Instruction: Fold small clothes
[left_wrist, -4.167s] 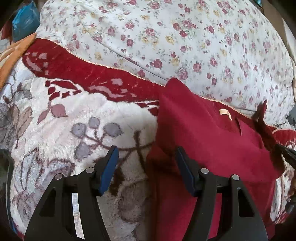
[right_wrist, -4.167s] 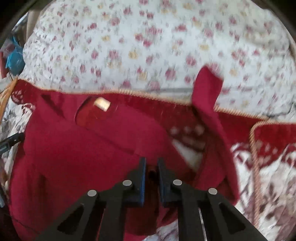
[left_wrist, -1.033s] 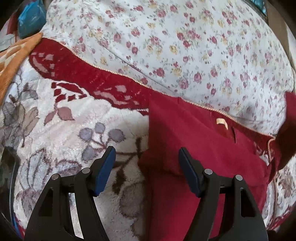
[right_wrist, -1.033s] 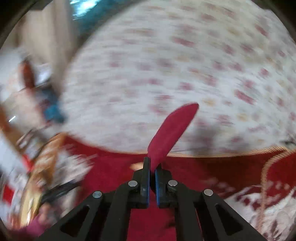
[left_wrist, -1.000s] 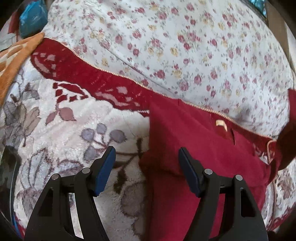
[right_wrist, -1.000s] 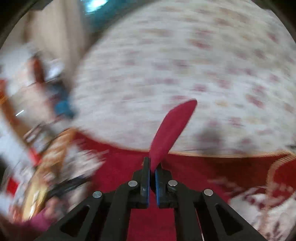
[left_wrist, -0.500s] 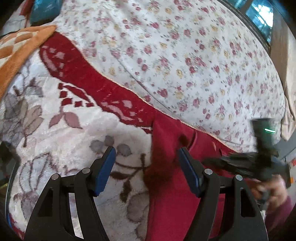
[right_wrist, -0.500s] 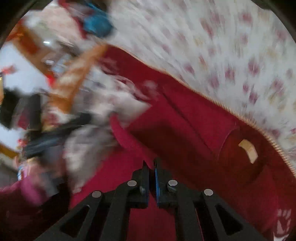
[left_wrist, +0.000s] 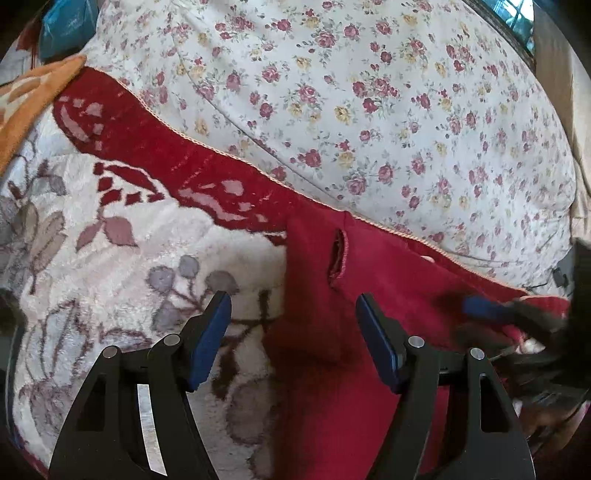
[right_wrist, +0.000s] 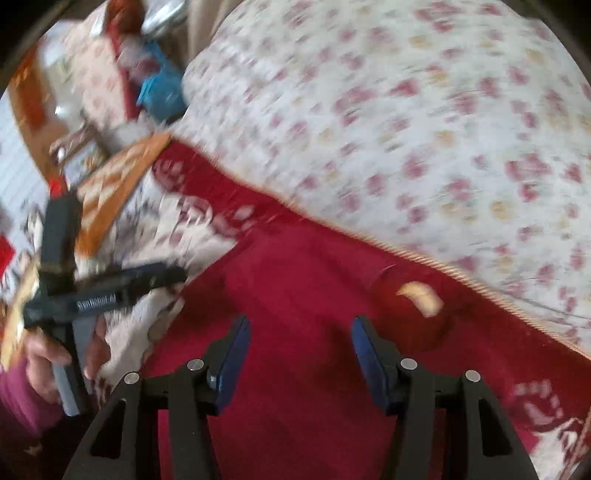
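Observation:
A small dark red garment (left_wrist: 332, 362) lies on a plush cream and red floral blanket (left_wrist: 129, 258), with a sleeve folded inward across it; its cuff opening (left_wrist: 338, 258) shows. My left gripper (left_wrist: 293, 332) is open, hovering over the garment's left edge. My right gripper (right_wrist: 299, 350) is open and empty above the garment (right_wrist: 295, 295), near its neck label (right_wrist: 421, 295). The right gripper also shows, blurred, at the right of the left wrist view (left_wrist: 517, 321). The left gripper shows at the left of the right wrist view (right_wrist: 110, 288).
A white quilt with small roses (left_wrist: 369, 110) rises behind the blanket's red border. An orange patterned cloth (left_wrist: 26, 96) and a blue item (left_wrist: 62, 22) lie at the far left. Clutter sits beyond the bed in the right wrist view (right_wrist: 92, 92).
My right gripper carried the red sleeve up and across to the left over the garment, then opened and let it go. My left gripper stayed open near the left edge.

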